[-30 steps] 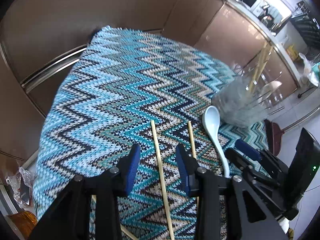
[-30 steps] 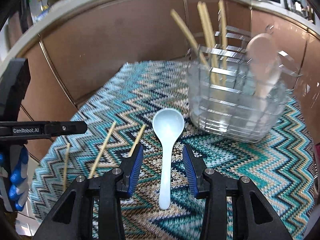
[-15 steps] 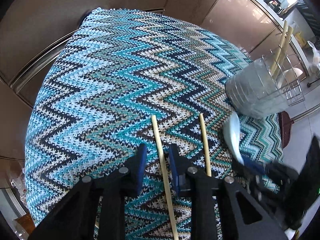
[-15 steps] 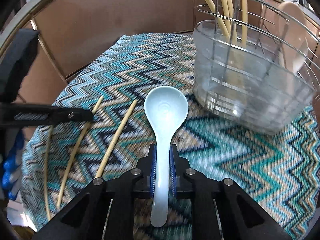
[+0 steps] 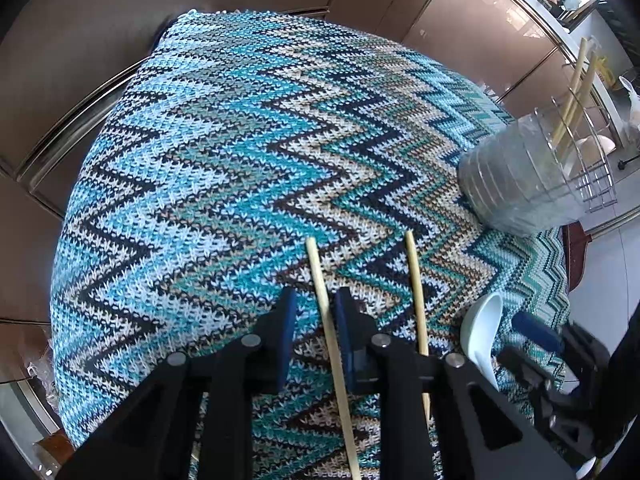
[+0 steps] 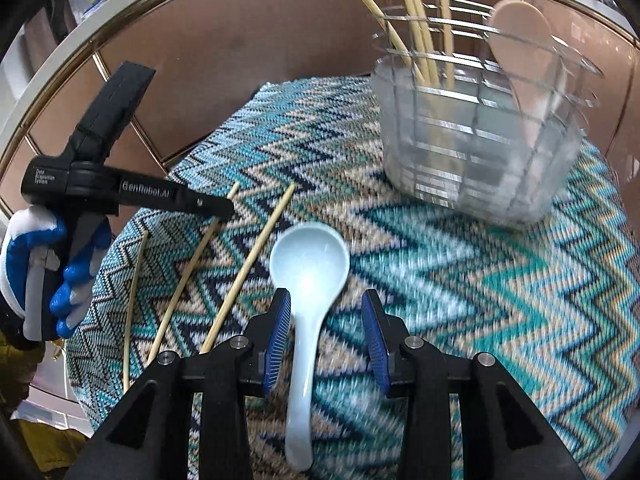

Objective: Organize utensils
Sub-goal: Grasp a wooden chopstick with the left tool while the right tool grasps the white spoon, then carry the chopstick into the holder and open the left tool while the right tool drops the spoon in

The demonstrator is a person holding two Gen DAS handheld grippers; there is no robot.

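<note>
Welp, just let go of the spoon (image 6: 308, 276) short of the rack (image 6: 472, 152), right hand-held gripper (image 6: 326, 332) spread apart again, left hand-held gripper (image 5: 316, 320) loosely straddling a chopstick (image 5: 322, 280), so needs regrabbing.

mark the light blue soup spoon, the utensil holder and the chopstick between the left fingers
light blue soup spoon (image 6: 307, 266): right wrist view, bowl.
utensil holder (image 6: 472, 160): right wrist view, clear front wall.
chopstick (image 5: 320, 280): left wrist view, shaft ahead of the fingers.

L gripper (image 5: 314, 312) part-closed, R gripper (image 6: 325, 320) jaws wide, maybe moving
</note>
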